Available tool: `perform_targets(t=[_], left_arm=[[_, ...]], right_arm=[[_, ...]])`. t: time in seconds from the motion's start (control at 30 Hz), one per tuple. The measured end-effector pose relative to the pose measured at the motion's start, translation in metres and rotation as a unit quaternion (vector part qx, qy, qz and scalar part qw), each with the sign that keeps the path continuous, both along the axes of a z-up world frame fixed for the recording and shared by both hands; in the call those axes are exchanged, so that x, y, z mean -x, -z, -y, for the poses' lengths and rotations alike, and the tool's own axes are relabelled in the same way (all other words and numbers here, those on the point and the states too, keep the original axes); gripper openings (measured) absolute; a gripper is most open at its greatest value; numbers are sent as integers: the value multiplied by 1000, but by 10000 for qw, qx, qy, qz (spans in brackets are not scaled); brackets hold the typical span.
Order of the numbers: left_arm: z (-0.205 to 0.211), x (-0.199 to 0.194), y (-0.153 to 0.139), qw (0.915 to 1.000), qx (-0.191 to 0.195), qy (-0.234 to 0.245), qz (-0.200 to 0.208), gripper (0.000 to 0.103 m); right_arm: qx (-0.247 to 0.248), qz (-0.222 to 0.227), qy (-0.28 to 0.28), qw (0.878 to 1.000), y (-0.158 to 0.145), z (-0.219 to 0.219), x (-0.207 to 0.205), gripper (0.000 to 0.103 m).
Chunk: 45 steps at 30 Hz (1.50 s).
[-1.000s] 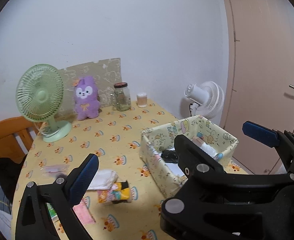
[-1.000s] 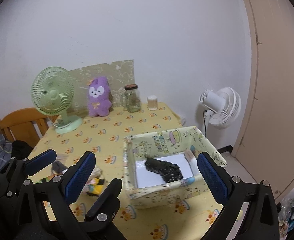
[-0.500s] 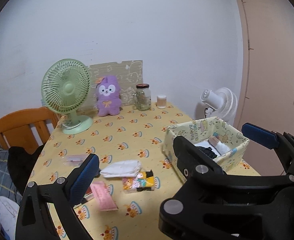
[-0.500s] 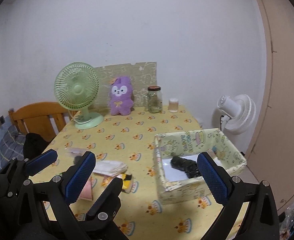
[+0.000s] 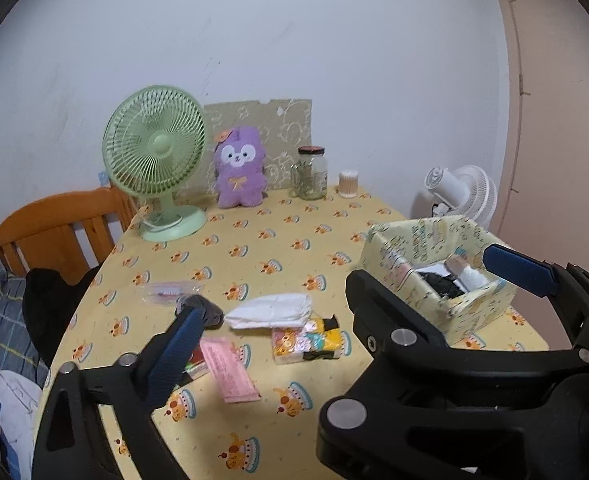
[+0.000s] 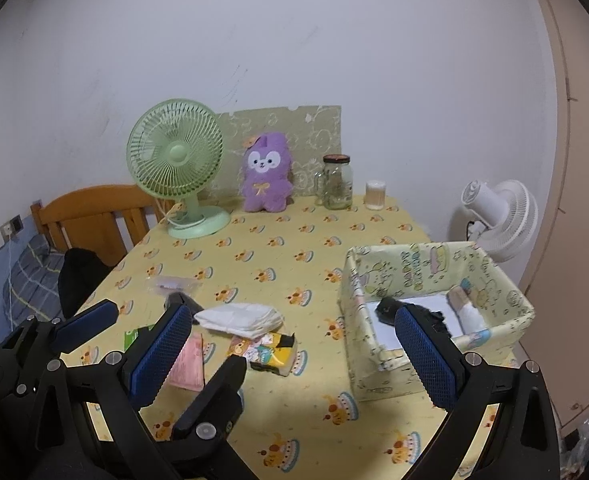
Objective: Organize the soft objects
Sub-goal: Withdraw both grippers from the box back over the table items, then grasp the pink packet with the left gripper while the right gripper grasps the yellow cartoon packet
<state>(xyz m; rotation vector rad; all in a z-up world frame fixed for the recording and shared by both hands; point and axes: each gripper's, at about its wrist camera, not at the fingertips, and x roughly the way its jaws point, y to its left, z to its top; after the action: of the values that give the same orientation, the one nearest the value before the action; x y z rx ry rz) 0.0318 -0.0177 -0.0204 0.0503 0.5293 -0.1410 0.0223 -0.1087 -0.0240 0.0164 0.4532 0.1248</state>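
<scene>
Jaws of the left gripper (image 5: 346, 312) stand wide apart with nothing between them, and they have just been closing a little; both blue pads hang above the worktop (image 5: 254, 248), which is covered in a yellow cloth printed with small cakes. Seen from the left wrist, a folded white cloth (image 5: 272, 310) lies near the middle of the worktop, a dark bundle (image 5: 206, 312) just to its left, a colourful tissue pack (image 5: 306, 340) just in front of it, and a pink packet (image 5: 230, 372) nearer the camera. A small clear bag (image 5: 170, 292) lies beyond the dark bundle. To the right sits a patterned fabric box (image 5: 398, 264) with something black and something pale inside it. Along the far edge stand a green fan (image 5: 156, 160), a purple plush toy (image 5: 240, 172), a glass jar (image 5: 309, 174) and a small cup (image 5: 348, 184). From the right wrist, the right gripper (image 6: 294, 348) also has its jaws spread wide and empty, one pad over the pink packet (image 6: 188, 364) and the other in front of the fabric box (image 6: 410, 268). The white cloth (image 6: 240, 318) lies between the pads farther off, touching the tissue pack (image 6: 268, 352). The left gripper's other pad (image 6: 86, 326) shows at the lower left. A wooden chair (image 6: 94, 220) stands beside the worktop, and a white fan (image 6: 498, 220) stands beyond the box.
</scene>
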Motion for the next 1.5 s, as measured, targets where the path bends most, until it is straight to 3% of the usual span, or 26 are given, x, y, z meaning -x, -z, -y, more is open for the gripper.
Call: perform_targets(t=[0.83, 1.27, 1.5], left_arm=[[-26, -40, 77, 9929, 21, -815, -866, 82], [-35, -57, 106, 9876, 100, -935, -1255, 76], [-38, -67, 117, 9858, 52, -999, -1348, 64]], right_arm=[[118, -742, -350, 9966, 74, -25, -59, 103], [179, -1059, -411, 9934, 101, -30, -80, 103], [191, -1194, -376, 9919, 113, -33, -89, 103]])
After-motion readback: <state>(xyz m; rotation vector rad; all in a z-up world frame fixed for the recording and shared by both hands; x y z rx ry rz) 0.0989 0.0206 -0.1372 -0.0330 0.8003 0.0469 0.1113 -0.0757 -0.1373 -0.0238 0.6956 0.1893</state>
